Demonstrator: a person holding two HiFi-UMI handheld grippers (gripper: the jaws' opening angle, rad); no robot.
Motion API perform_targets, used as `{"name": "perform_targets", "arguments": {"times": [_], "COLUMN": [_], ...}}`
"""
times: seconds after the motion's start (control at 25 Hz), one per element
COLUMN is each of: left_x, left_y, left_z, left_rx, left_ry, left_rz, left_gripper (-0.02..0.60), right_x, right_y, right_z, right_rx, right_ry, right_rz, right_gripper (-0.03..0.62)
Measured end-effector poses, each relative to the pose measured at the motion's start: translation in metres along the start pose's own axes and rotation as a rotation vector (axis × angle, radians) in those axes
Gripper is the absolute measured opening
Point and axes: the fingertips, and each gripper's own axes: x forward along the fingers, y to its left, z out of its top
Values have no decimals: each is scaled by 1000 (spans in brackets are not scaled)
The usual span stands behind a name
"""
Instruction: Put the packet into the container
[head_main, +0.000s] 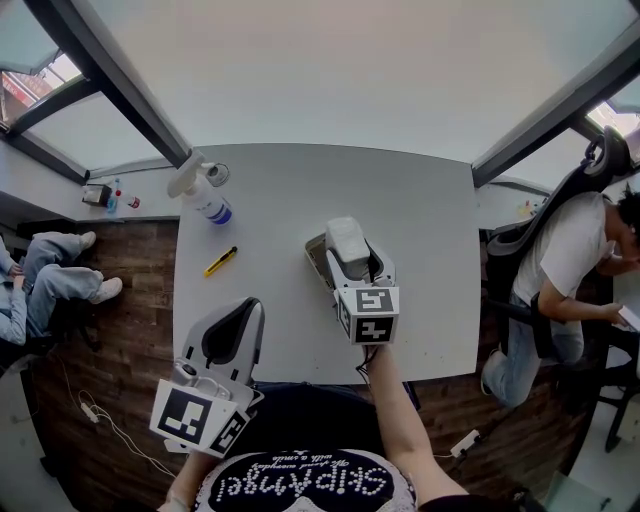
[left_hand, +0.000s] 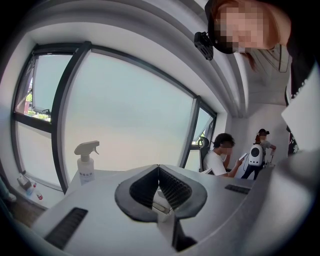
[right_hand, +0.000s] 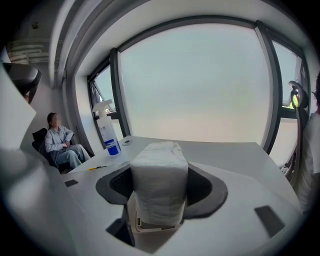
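A white, soft-wrapped packet (head_main: 343, 235) is held upright in my right gripper (head_main: 352, 262), which is shut on it near the middle of the grey table (head_main: 430, 220). In the right gripper view the packet (right_hand: 159, 162) fills the gap between the dark pads of the right gripper (right_hand: 160, 192). Directly beneath it lies a shallow beige container (head_main: 316, 258), whose rim (right_hand: 150, 227) shows under the packet. My left gripper (head_main: 245, 310) hangs over the table's front edge, to the left. Its jaws meet at the tip with nothing in them, as the left gripper view shows of the left gripper (left_hand: 159, 170).
A spray bottle (head_main: 205, 198) lies at the table's far left corner beside a small round cap (head_main: 217, 174). A yellow-and-black pen (head_main: 221, 261) lies nearer on the left. One person sits on the left (head_main: 40, 280) and another in an office chair on the right (head_main: 570, 270).
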Motion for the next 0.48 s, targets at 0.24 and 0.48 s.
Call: {"name": "perform_targets", "arguments": {"times": [0.24,0.48], "left_x": [0,2], "left_y": [1,2], "left_z": [0,0], "left_rx": [-1,-4], "left_ry": [-4,0], "left_rz": [6,8], "left_gripper": [8,8], "right_x": [6,13], "right_y": [-1,0], "right_z": [-7,-19], "right_rx": [-6,-11], "right_ry": [10,34], "right_rz": [0,7], "right_gripper": [279,279]}}
